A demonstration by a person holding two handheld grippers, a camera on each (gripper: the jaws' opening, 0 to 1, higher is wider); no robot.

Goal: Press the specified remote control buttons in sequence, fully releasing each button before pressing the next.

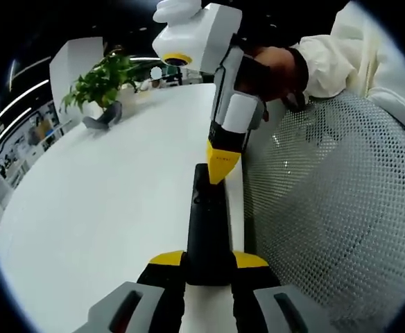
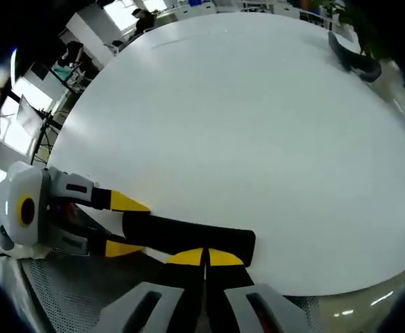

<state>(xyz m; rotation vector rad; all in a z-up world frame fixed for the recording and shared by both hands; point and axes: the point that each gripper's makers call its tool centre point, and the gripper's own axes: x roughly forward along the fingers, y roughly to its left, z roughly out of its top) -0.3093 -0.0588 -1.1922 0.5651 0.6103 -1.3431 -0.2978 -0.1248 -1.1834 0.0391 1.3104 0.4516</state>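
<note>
A long black remote control (image 1: 208, 229) sticks out over the edge of the white table (image 1: 105, 208). My left gripper (image 1: 208, 260) is shut on its near end, one yellow tip on each side. My right gripper (image 1: 221, 163) comes down from above, shut, and its joined yellow tips touch the remote's upper face near the far end. In the right gripper view, my right gripper (image 2: 204, 258) has both tips together against the remote (image 2: 188, 239). The left gripper (image 2: 123, 225) clamps the remote's other end there. The buttons themselves are too dark to make out.
A potted plant (image 1: 102, 83) stands at the far side of the table beside a dark curved object (image 2: 355, 62). A white mesh chair (image 1: 327, 208) sits against the table edge on the right. A person's cream sleeve (image 1: 355, 55) reaches in behind the right gripper.
</note>
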